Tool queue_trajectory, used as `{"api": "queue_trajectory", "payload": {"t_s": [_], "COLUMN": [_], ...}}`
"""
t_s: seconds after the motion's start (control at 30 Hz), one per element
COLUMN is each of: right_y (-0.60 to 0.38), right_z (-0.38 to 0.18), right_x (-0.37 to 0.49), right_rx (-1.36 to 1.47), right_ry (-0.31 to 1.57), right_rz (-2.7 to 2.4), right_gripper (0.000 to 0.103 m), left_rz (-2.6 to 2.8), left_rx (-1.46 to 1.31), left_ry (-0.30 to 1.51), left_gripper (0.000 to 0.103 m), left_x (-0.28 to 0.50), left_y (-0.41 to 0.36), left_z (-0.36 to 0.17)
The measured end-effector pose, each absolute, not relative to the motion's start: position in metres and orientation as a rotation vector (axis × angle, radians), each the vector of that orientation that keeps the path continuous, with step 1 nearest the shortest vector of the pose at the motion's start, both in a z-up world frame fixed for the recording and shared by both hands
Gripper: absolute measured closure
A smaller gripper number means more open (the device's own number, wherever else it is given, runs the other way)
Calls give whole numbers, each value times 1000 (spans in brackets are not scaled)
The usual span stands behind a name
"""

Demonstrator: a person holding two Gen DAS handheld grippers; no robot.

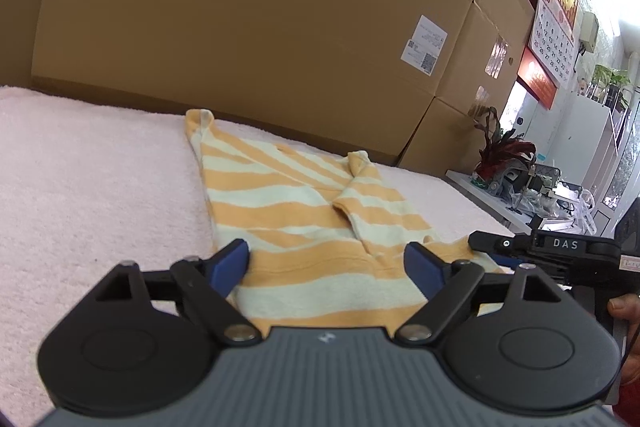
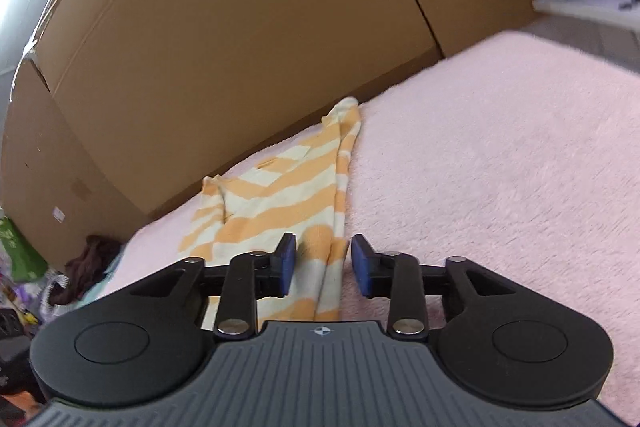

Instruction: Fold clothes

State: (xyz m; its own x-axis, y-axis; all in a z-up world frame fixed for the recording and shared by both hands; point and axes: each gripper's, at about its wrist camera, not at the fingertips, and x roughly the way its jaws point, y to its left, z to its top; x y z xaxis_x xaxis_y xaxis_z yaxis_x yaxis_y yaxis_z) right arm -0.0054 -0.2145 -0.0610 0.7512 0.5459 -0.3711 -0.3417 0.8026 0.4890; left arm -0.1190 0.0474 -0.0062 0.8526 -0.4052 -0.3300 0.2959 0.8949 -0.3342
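Striped shirt [image 1: 304, 223] lies mid-blanket [image 1: 80, 187]; bare pink blanket spreads either side.

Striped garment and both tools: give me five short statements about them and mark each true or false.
1. The striped garment lies on a pink fluffy cover. True.
2. The garment is blue and white. False: its stripes are orange and cream.
3. The left tool is open. True.
4. The right tool is clamped shut on the garment. False: its pads stand apart on either side of a fold of cloth, not pressing it.
5. A brick wall stands behind the cover. False: cardboard boxes stand there.
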Motion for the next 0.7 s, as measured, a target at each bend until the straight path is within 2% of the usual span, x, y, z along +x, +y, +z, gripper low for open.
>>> {"api": "queue_trajectory", "payload": {"t_s": [0.17,0.23,0.33,0.43,0.47,0.53,0.6,0.63,0.67,0.7], "right_y": [-211,-201,-203,-212,-212,-210,-204,-199,-194,-192], "right_z": [-50,-53,-56,-50,-50,-52,-57,-58,-58,-56], "right_x": [-18,-9,-3,-8,-8,-7,-8,-8,-9,-11], "right_rx": [325,281,322,339,327,303,289,274,257,257], "right_ry": [428,482,525,486,498,534,550,552,551,535], "right_rz": [524,490,464,443,433,427,446,458,465,487], "right_gripper": [81,86,86,82,73,64,64,67,77,83], "left_rz": [-372,-369,-368,-372,-373,-377,-378,-376,-375,-374], "left_rx": [-278,-278,-279,-283,-284,-287,-289,-288,-288,-287], "left_ry": [405,405,403,403,403,403,402,401,400,400], "left_gripper": [16,16,16,16,15,15,15,15,15,15], "left_x": [-120,-120,-120,-120,-120,-120,-120,-120,-121,-121], "left_y": [47,47,47,48,48,48,48,48,48,48], "left_z": [-6,-6,-6,-6,-6,-6,-6,-6,-6,-6]}}
